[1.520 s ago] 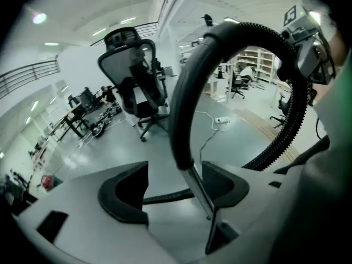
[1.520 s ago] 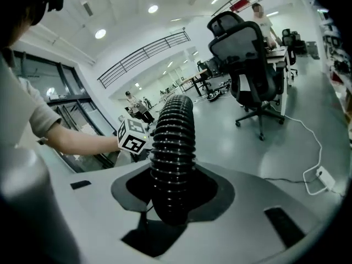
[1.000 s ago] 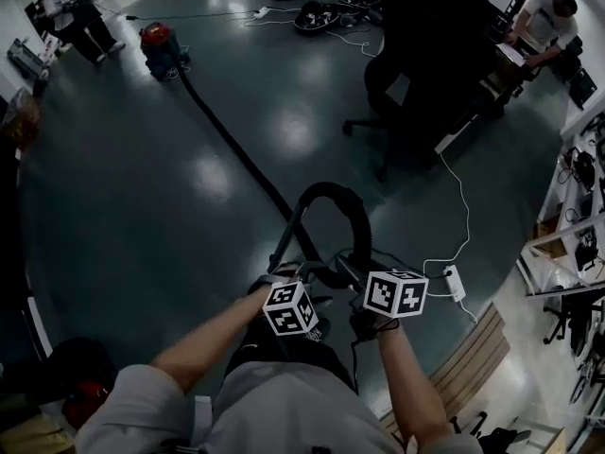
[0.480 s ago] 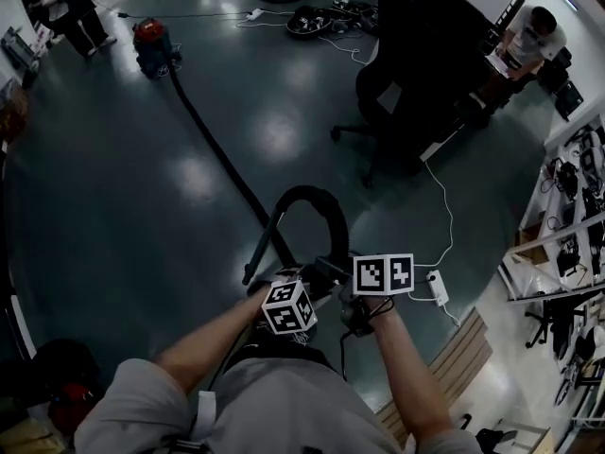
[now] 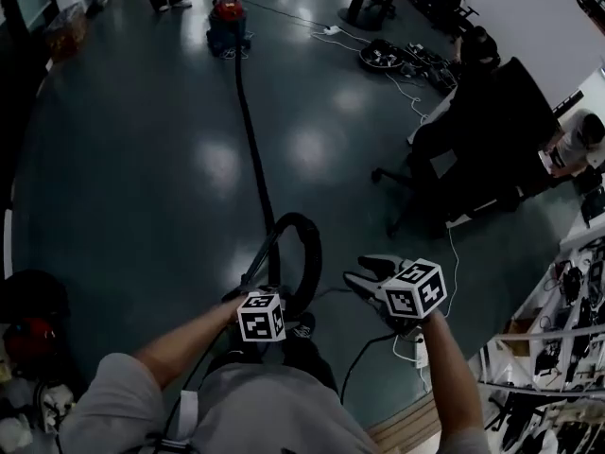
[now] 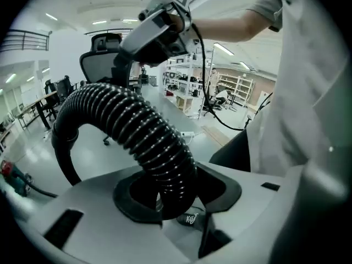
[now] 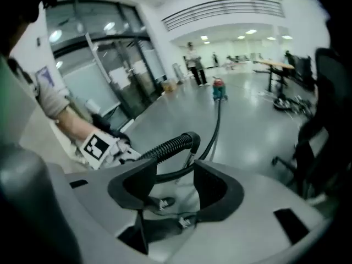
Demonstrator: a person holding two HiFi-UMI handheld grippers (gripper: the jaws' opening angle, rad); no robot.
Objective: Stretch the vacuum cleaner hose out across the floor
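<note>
My left gripper (image 6: 175, 194) pinches the hose (image 6: 137, 128), light and springy I'd judge, on ribs that give good purchase; my right gripper (image 7: 175, 187) is opening, nothing between its jaws.

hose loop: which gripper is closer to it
Left. The left gripper is clamped on the hose itself; the right gripper sits to the loop's right, clear of it, jaws opening and empty.
</note>
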